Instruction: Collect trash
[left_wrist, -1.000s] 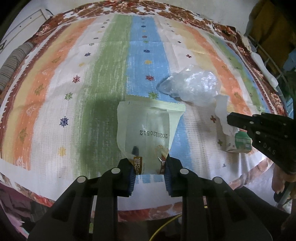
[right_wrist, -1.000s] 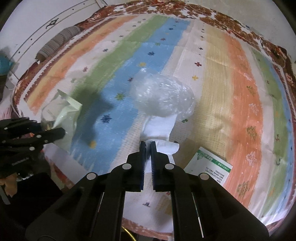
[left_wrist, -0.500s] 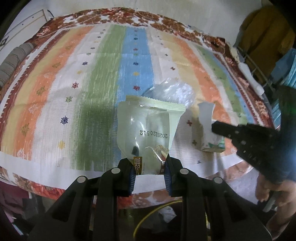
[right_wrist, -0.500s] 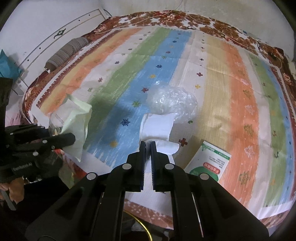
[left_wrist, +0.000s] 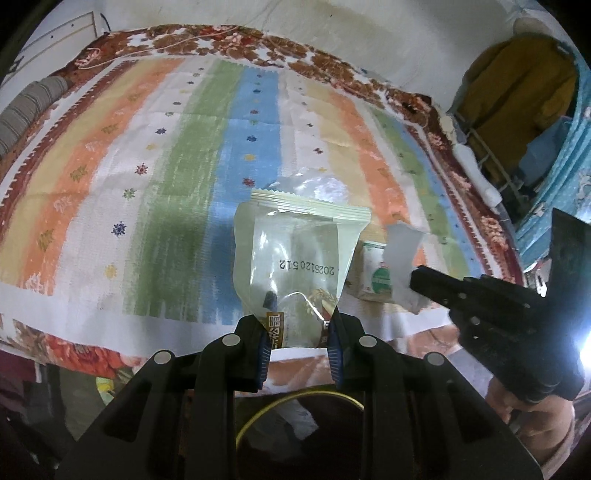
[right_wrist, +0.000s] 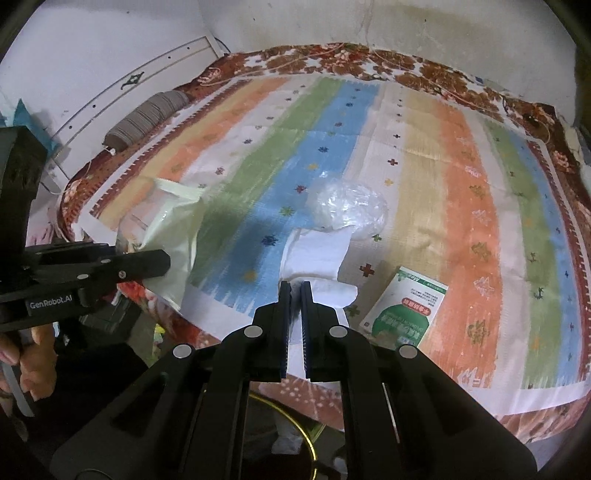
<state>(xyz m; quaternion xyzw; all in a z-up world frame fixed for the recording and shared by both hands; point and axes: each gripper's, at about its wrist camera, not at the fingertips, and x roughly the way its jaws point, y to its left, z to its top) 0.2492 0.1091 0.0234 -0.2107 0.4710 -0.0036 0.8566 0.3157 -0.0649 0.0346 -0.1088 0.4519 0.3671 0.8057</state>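
Striped bedspread (right_wrist: 461, 192) lies below; a light, crinkly snack wrapper (left_wrist: 299, 258) is pinched by the left gripper (left_wrist: 299, 343), soft tissue (right_wrist: 317, 258) by the right gripper (right_wrist: 294, 314).

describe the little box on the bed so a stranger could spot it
On the striped bedspread, look near its front edge, right of the white tissue. The green-and-white box lies flat there, the only printed, stiff-edged item; the clear plastic wad beyond is crumpled.
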